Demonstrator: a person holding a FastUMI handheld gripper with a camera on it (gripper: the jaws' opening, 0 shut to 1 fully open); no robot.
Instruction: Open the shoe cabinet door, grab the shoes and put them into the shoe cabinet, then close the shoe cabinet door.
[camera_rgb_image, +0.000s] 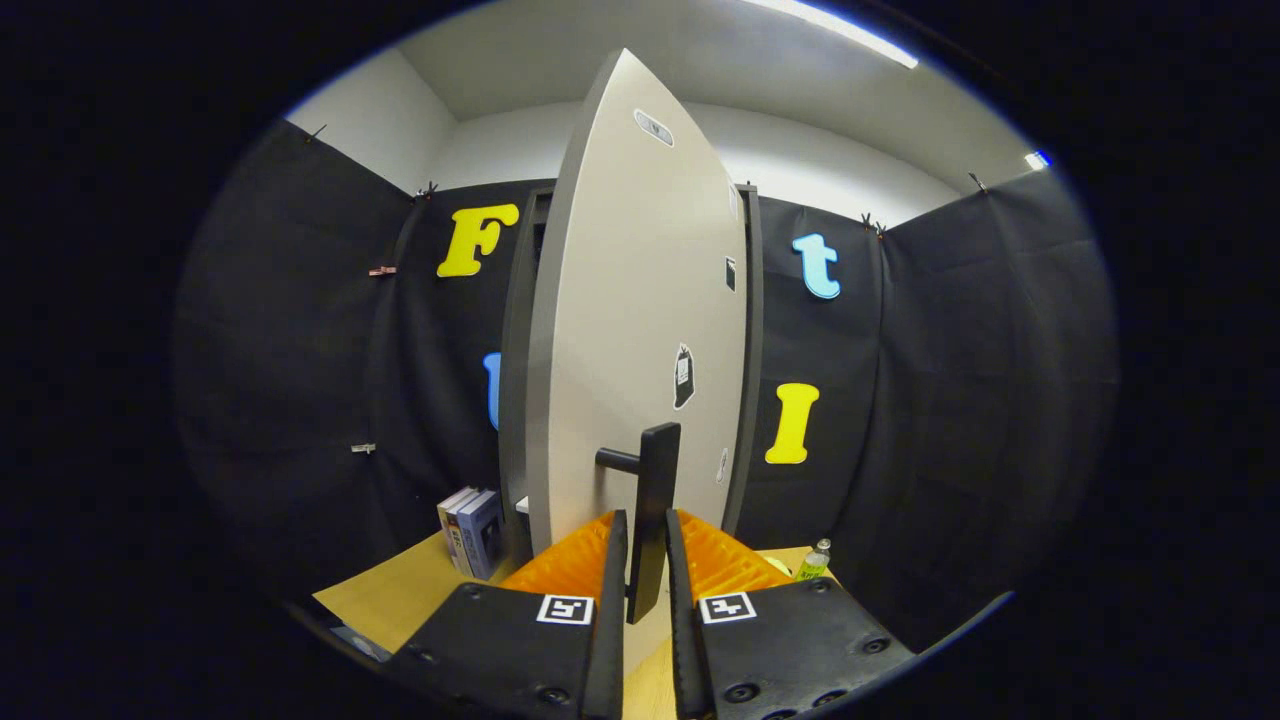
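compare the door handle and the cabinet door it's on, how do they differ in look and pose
The door handle is a dark, narrow upright bar; the cabinet door is a pale, broad panel. The handle stands off the door on a short stub, while the door is swung partly open from the dark cabinet frame. The handle sits between the gripper fingers, which close in on both its sides; the door is ungripped and carries small stickers. Both stand upright.
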